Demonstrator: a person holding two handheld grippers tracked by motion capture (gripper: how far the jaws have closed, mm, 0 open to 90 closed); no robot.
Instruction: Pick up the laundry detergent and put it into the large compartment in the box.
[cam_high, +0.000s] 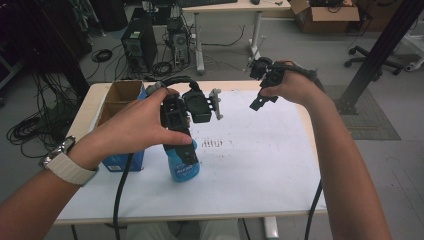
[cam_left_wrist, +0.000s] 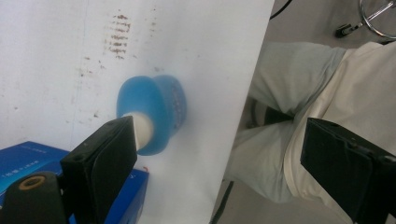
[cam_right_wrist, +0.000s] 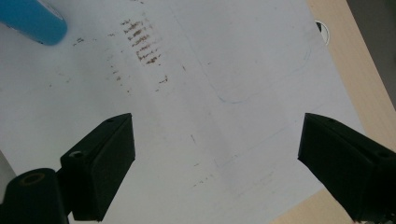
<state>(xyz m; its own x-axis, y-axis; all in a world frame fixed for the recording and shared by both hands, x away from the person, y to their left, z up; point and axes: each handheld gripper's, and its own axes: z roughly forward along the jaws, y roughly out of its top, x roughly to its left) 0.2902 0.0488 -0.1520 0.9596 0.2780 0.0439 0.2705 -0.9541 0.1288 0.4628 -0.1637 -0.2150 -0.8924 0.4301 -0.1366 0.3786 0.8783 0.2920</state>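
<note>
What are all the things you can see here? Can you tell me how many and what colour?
bottle: one, blue with a white cap, standing on the table's near-left part, below the left gripper.
box: one, blue outside and brown cardboard inside, open, at the table's left edge.
table: one, white sheet on a pale wood top, with brown smudges near the middle.
computer towers: two, dark, on the floor beyond the table.
cardboard box: one, brown, far right on the floor.
watch: one, white strap, on the left wrist.
left gripper: one, black, jaws open above the bottle.
right gripper: one, black, jaws open, over the table's far right.
</note>
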